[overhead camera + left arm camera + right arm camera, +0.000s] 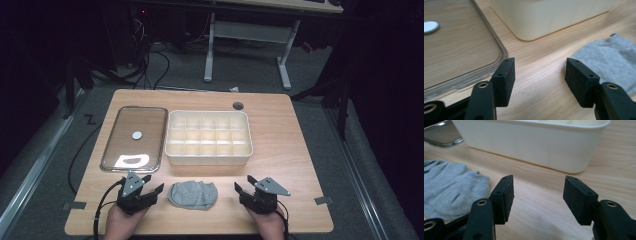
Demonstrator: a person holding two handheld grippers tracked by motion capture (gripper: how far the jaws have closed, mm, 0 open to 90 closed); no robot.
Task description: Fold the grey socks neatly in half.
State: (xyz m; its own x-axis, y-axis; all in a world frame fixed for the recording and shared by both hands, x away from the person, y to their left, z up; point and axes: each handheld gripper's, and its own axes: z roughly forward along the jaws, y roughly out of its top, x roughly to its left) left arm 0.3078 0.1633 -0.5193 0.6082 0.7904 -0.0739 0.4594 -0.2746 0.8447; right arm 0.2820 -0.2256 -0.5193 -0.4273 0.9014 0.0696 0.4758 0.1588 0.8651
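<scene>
Wooden table (280,165) under dim light, dark floor and cables beyond. Near the front edge, midway between both grippers: crumpled grey cloth (193,195), lying flat on the wood, touched by nothing. Left gripper (146,188) just beside the cloth's left side, jaws spread wide with bare wood between them; seen along its own jaws, the cloth (607,58) lies off to the right, close to one pad (579,78) but apart from it. Right gripper (246,186) a little off the cloth's right side, jaws likewise spread wide and gripping nothing; from its own camera, the cloth (451,188) sits left of the jaws, clear of the pads.

Behind the cloth, toward the middle of the table: cream box (208,158) split by dividers into many small compartments, contents not visible from above. Left of the box, close alongside: clear lid (107,150) lying flat, with a small white round disc (136,135) near its centre and a bright glare patch at its near end. Dark round hole (238,105) in the tabletop behind the box.
</scene>
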